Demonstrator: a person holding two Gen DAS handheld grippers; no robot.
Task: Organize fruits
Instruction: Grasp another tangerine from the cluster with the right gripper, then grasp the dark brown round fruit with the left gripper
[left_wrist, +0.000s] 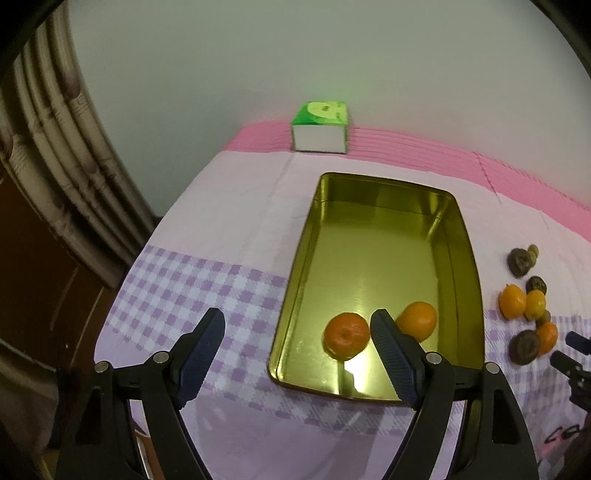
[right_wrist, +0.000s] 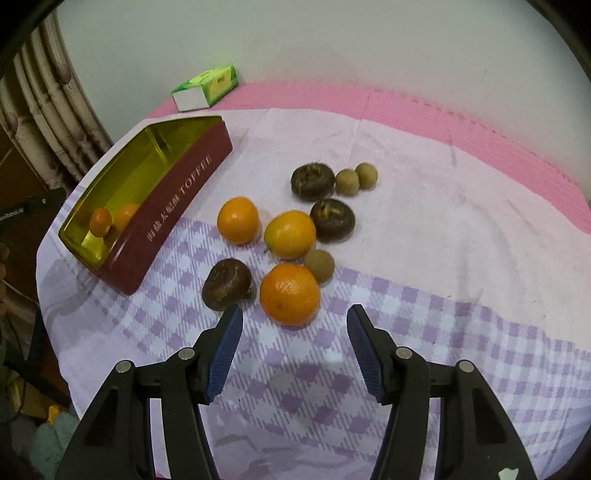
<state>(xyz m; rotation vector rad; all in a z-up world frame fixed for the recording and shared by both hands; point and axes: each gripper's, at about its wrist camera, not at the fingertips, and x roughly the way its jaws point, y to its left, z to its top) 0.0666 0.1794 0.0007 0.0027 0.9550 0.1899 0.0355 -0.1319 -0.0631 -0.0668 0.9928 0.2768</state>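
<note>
**Two oranges boxed, the rest still out on the cloth**

Starting with the biggest thing I can see, the checked cloth (right_wrist: 424, 314) covers the whole work surface, and on its left part sits the toffee tin (right_wrist: 173, 206), gold inside, red outside. Two oranges (left_wrist: 346, 335) already lie at its near end, close together. The green tissue box (left_wrist: 320, 127) stands well behind, by the wall.

My left gripper (left_wrist: 297, 330) hovers over the tin's near left edge, jaws standing wide with nothing between them. My right gripper (right_wrist: 294, 325) is about half open and also empty, aimed at the nearest orange (right_wrist: 290, 293) in the loose cluster.

That cluster is my worry (everything there is round). The nearest orange sits just beside a dark brown fruit (right_wrist: 227, 283), and a small tan fruit (right_wrist: 319, 266) lies behind it, apparently touching. If my left finger comes down too near the brown one, I expect to knock it away or pinch both. The jaw gap looks barely wider than the orange, so a slightly off-centre descent could land a pad on top and send it rolling toward the cloth's edge.
</note>
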